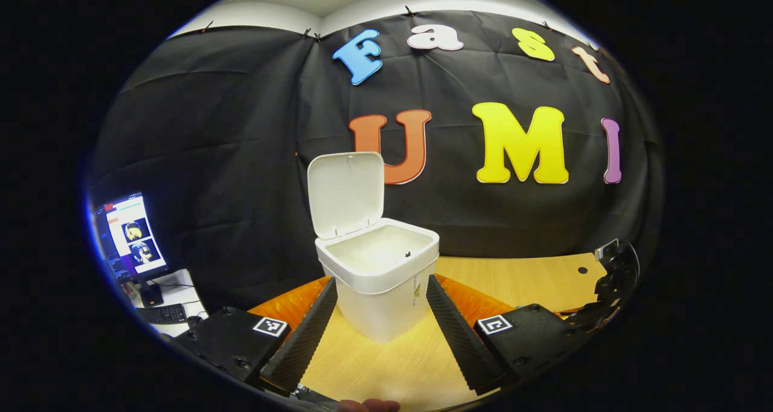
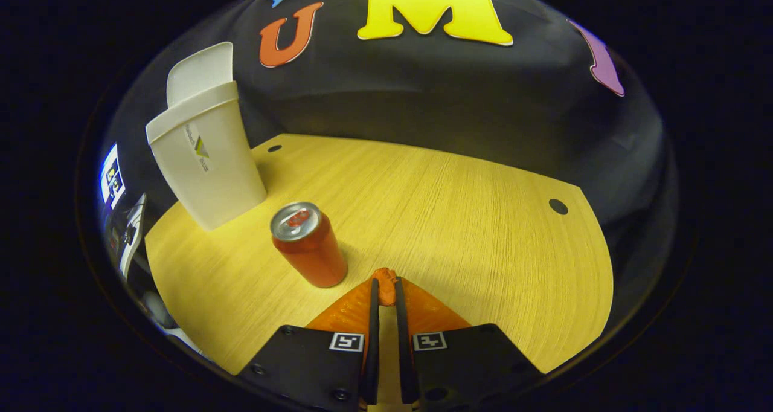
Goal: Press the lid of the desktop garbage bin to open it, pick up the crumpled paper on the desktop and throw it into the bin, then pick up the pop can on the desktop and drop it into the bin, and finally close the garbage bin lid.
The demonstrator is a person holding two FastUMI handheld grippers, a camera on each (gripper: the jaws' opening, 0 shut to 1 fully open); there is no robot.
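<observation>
The left tongs (image 1: 380,315) stand wide open with nothing between them, the bin (image 1: 380,279) framed in the gap but apart from both fingers. The left gripper view looks down into the bin's pale inside, where one small dark speck lies; its lid (image 1: 345,191) is up, hinged at the back. Far right in that view, the other gripper (image 1: 610,285) hangs over the surface (image 1: 519,279).

The right tongs (image 2: 386,288) are closed almost together, holding nothing, their tips just above the surface. The can (image 2: 309,246) stands upright just left of the tips, not touching them, between the tongs and the bin. The right gripper view shows the bin's side, which bears a small label with a green and dark mark; its writing is too small to read. The can's top has a red tab.

A monitor (image 1: 130,234) and keyboard (image 1: 162,313) sit on a white desk at the far left of the left gripper view.
</observation>
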